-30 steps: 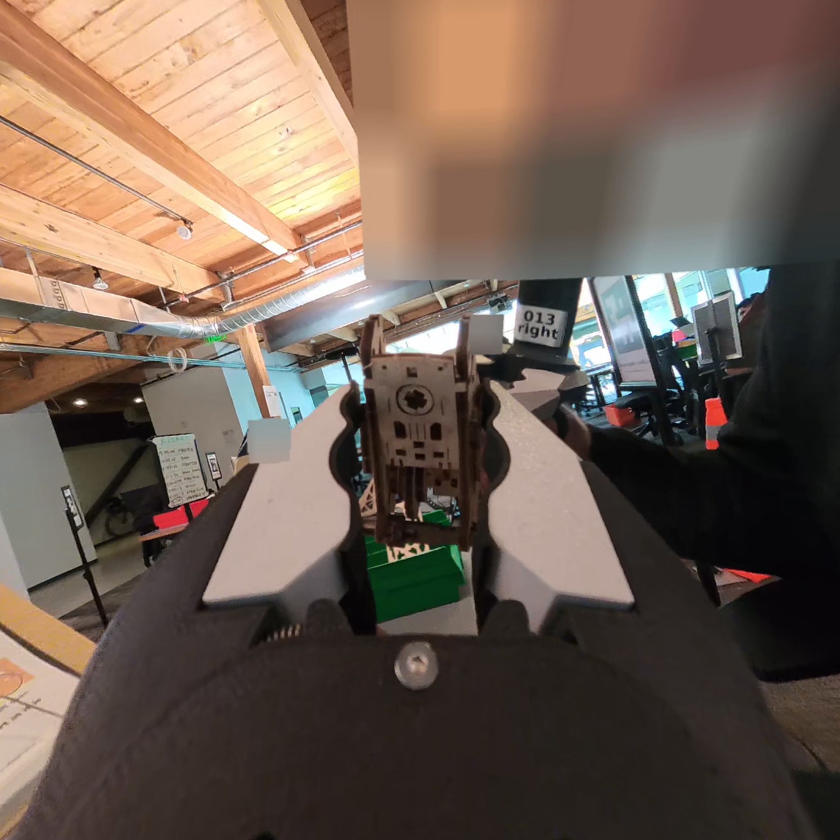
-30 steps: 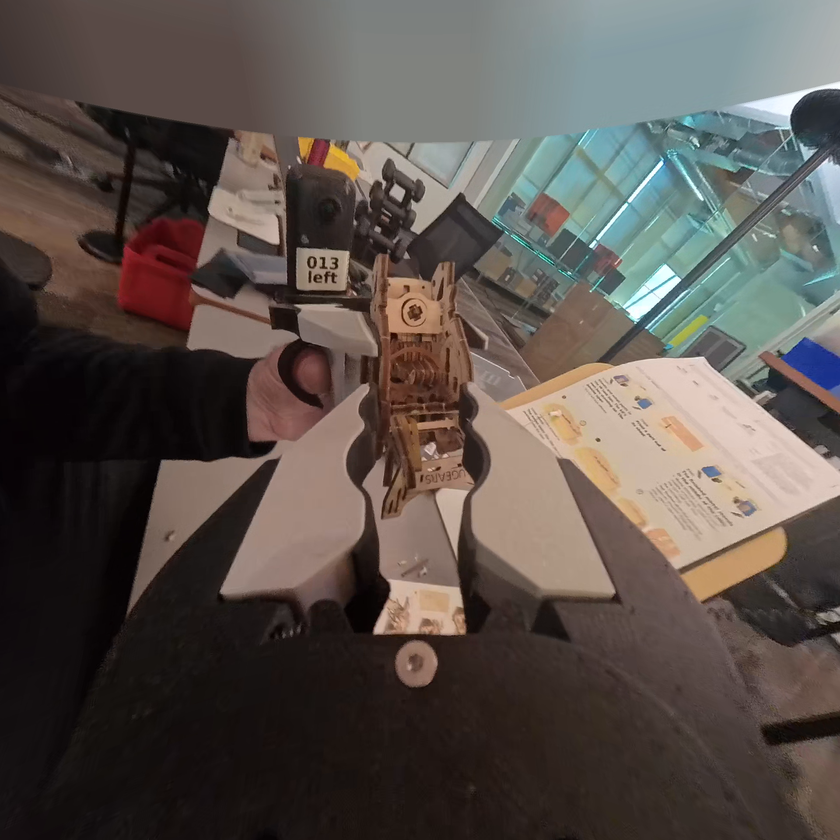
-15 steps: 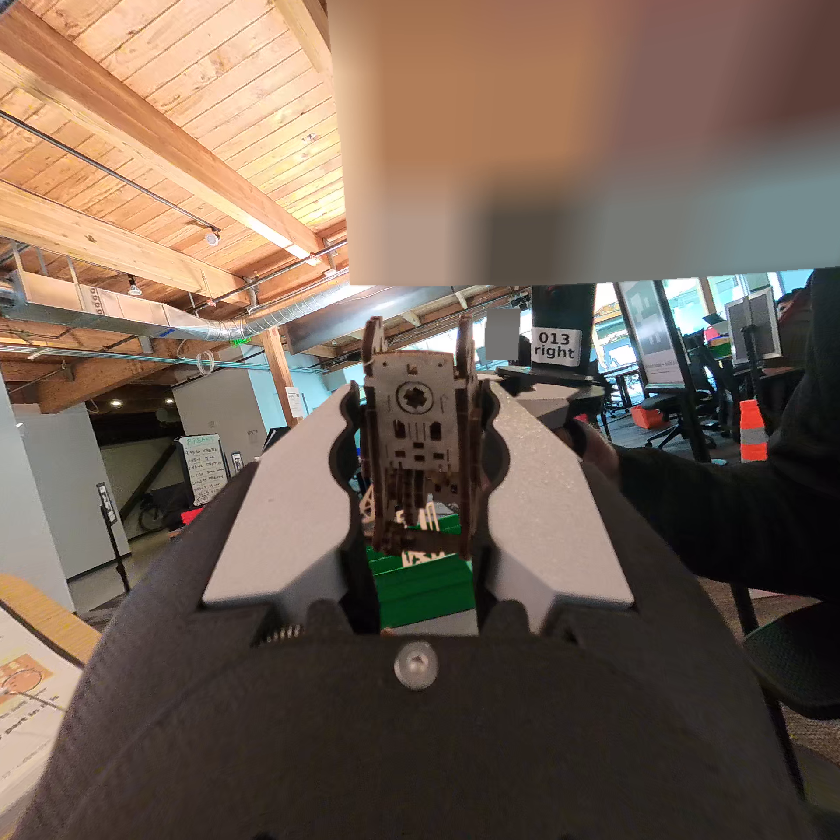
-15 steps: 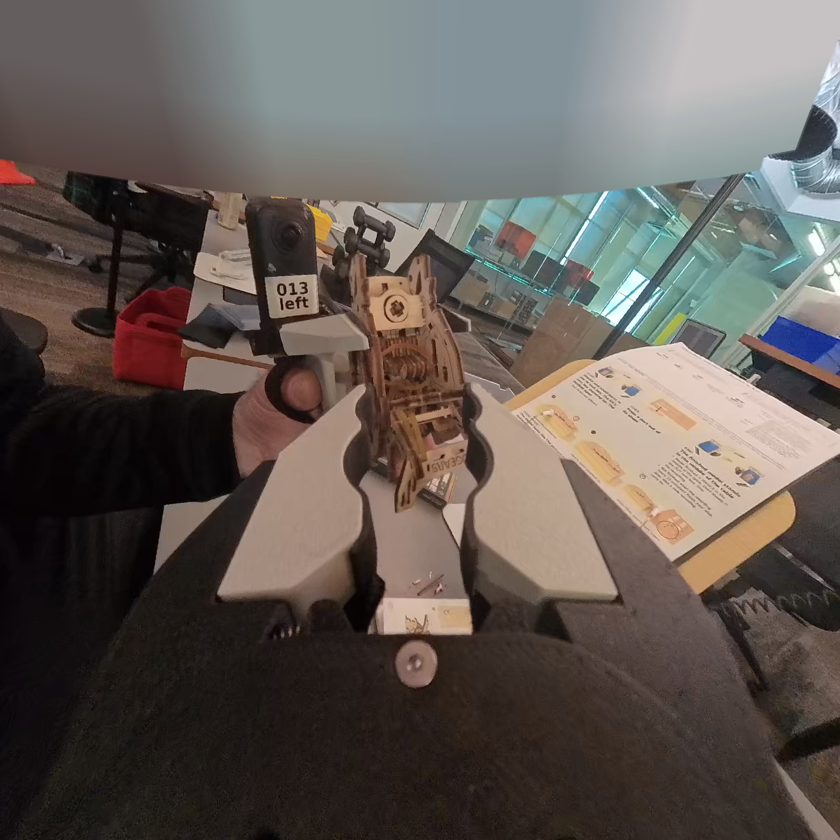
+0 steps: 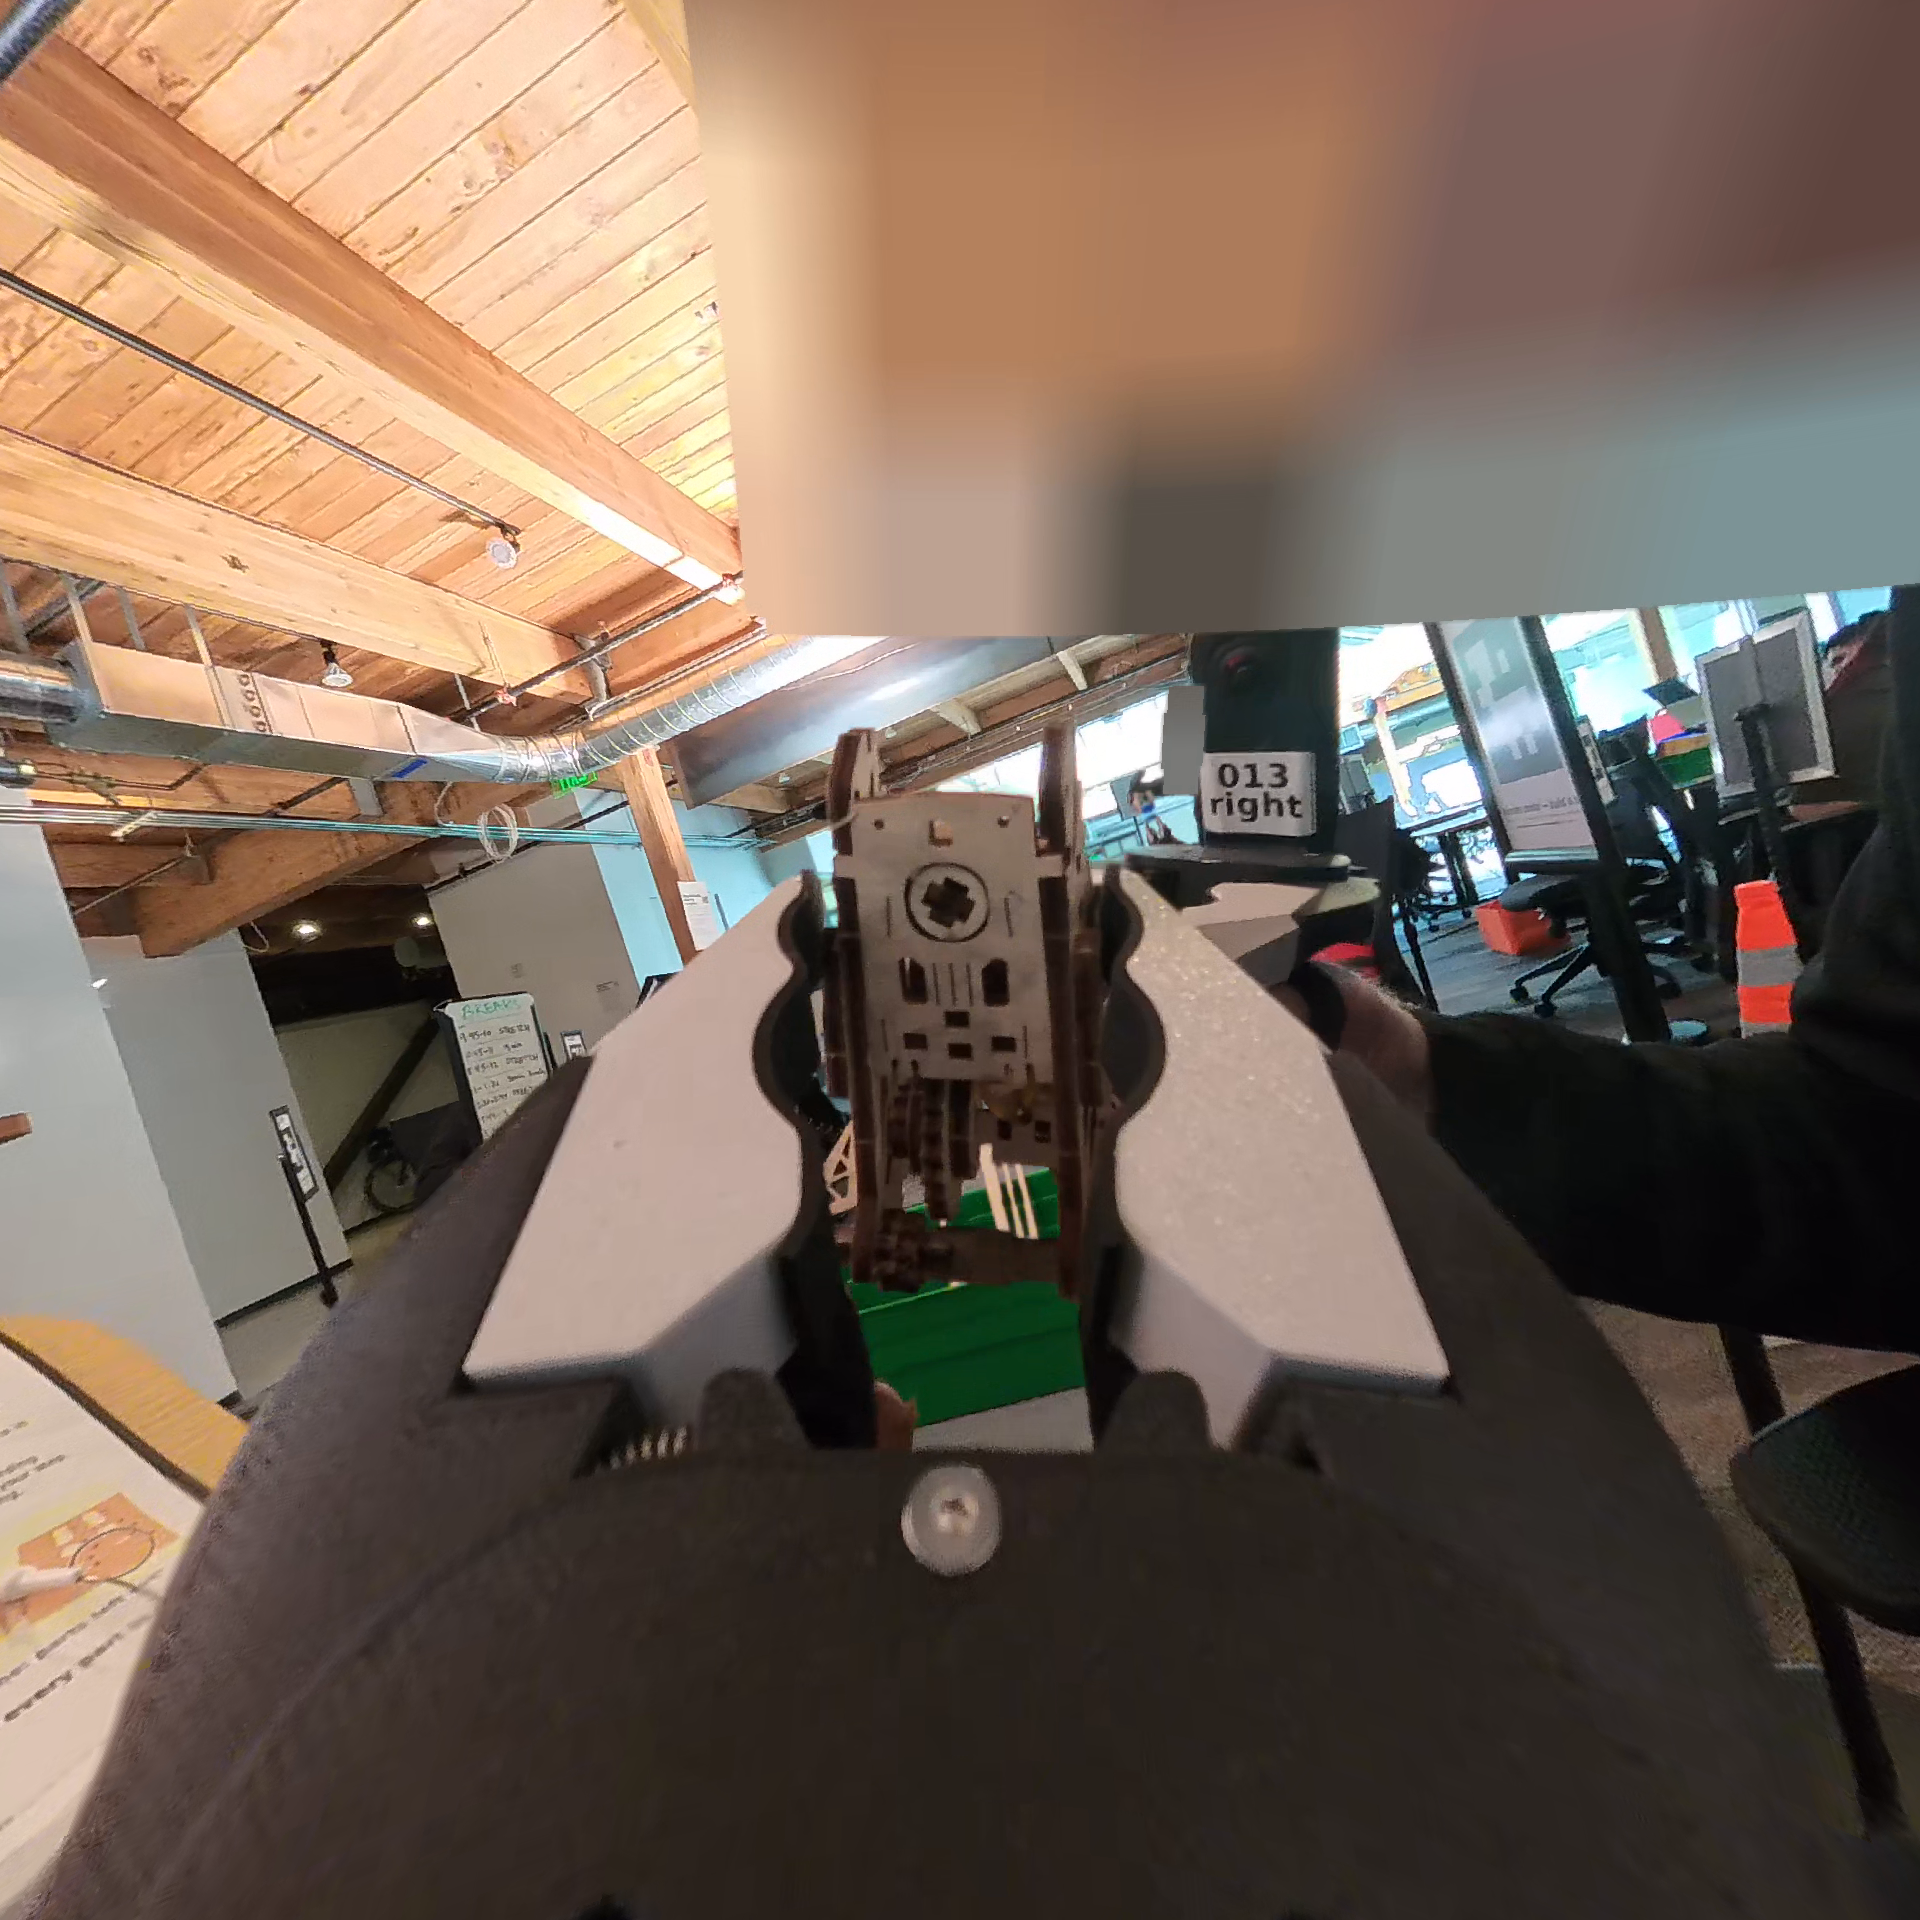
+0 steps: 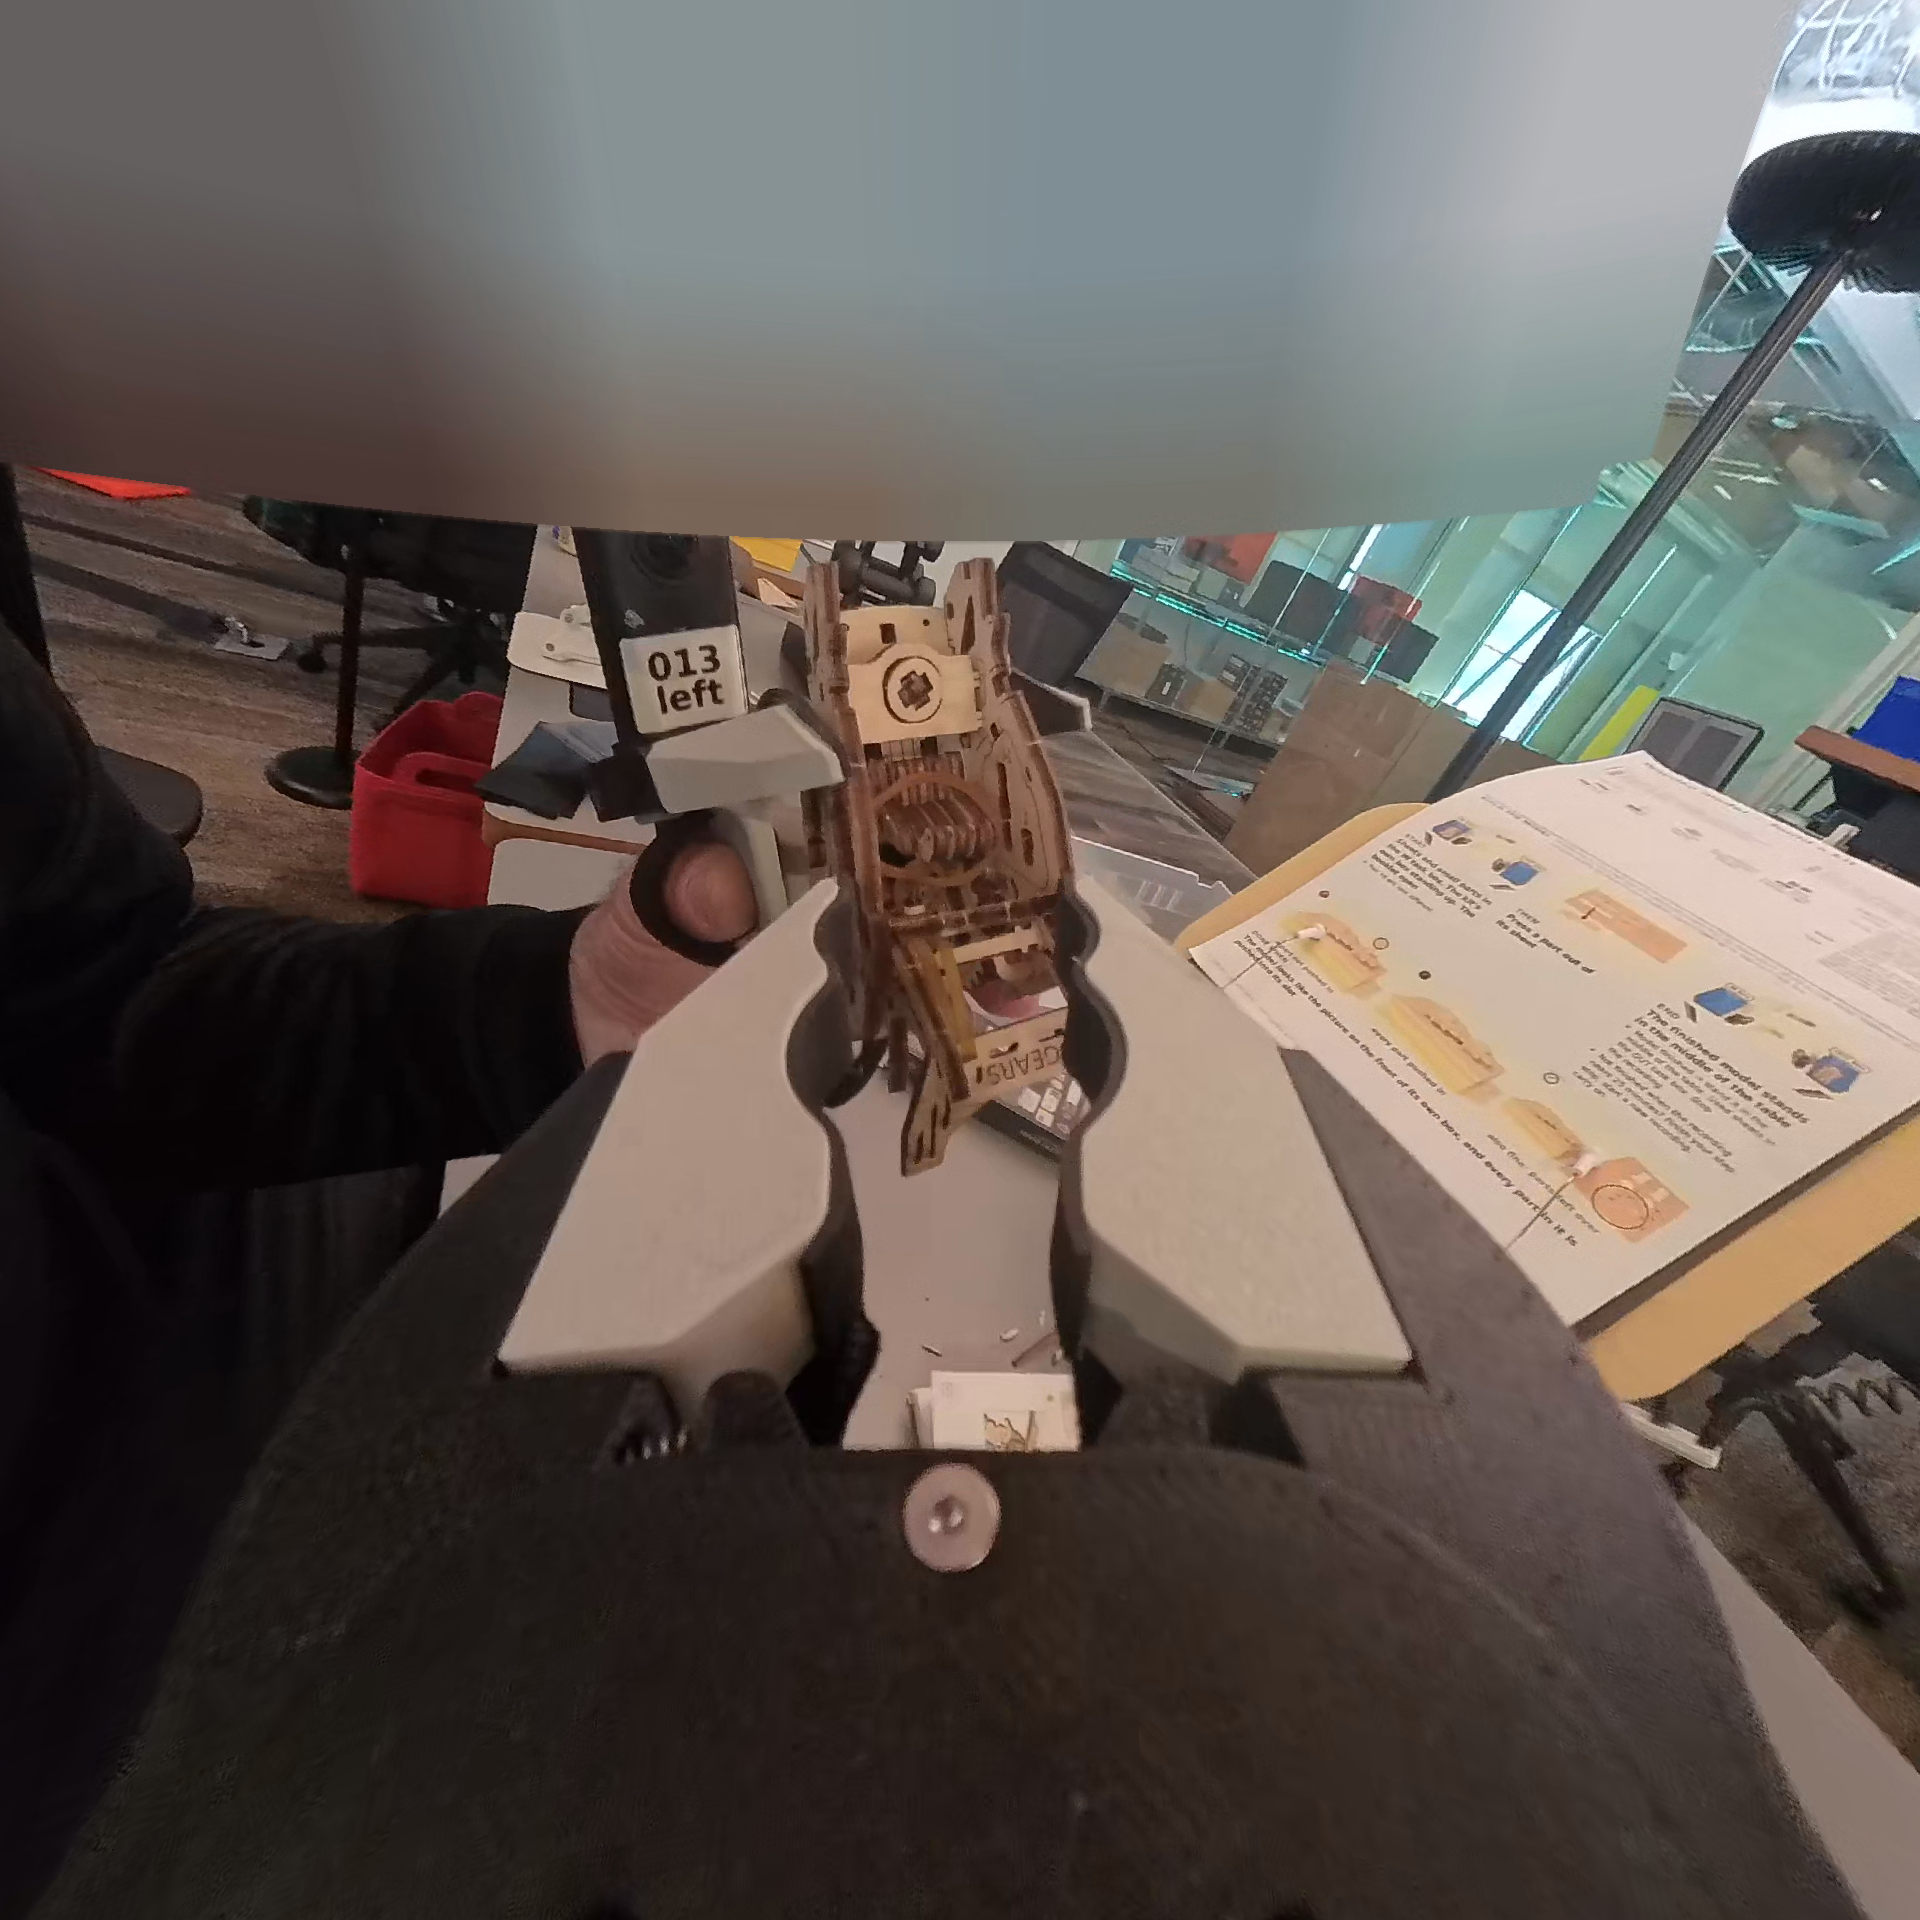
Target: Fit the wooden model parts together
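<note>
Wooden model (image 5: pixel 961 997), a laser-cut assembly of plates and gears with a cross-shaped socket in its upper plate, held upright in the air above the desk (image 6: pixel 935 1257). The left gripper (image 5: pixel 956 935) has its fingers (image 5: pixel 707 1122) closed on the model's two side plates, pads pressing on both flanks. The right gripper (image 6: pixel 951 935) meets the model from the opposite side; its fingers (image 6: pixel 1174 1101) bracket the lower frame, the pads appearing to press the side walls. Below the model, small wooden offcuts (image 6: pixel 1023 1335) lie on the desk; to its right stands an instruction sheet (image 6: pixel 1621 997) on a tan board, and behind it a red bin (image 6: pixel 416 800). Beyond the model in the left wrist view sits a green box (image 5: pixel 966 1351). The step in hand appears to be steadying or regripping the model between both grippers. Done well, one grip stays firm while the other adjusts, pressure falls on the solid side plates rather than the gear train, and the model remains upright.
</note>
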A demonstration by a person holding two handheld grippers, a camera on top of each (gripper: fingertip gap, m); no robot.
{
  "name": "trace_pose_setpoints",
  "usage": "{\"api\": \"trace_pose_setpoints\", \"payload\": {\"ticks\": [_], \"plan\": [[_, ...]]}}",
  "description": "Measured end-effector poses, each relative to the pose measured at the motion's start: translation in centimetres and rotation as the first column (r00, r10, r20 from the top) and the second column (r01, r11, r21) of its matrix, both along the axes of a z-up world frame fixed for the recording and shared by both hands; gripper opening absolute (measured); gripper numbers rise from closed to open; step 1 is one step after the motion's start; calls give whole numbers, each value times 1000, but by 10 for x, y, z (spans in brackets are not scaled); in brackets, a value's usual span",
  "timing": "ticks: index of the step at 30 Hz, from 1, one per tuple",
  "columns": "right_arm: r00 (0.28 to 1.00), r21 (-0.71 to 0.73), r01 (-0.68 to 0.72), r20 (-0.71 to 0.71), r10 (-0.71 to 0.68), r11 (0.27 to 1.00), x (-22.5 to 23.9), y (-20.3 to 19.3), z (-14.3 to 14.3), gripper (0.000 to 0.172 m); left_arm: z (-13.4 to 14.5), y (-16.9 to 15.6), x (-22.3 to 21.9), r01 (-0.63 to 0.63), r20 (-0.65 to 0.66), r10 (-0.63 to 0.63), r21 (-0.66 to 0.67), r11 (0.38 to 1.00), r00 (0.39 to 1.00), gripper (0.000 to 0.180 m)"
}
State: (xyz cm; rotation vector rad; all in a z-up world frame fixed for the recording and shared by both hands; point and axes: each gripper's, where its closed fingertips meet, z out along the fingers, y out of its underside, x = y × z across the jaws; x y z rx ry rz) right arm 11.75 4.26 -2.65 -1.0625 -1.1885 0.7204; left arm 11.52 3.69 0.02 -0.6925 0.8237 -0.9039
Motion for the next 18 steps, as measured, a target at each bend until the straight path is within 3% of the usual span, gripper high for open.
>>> {"api": "trace_pose_setpoints", "payload": {"ticks": [5, 8, 18], "plan": [[996, 34, 17, 86, -19, 999, 0, 2, -5, 56, 1, -8, 5, 13, -34, -12, 28, 1000, 999, 50], [989, 45, -7, 145, 1, 999, 0, 1, -9, 48, 1, -9, 5, 15, -38, -14, 27, 1000, 999, 50], [981, 66, -39, 192, 26, 997, -4, -4, -8, 48, 1, -14, 7, 32, -66, -30, 36, 999, 997, 50]]}}
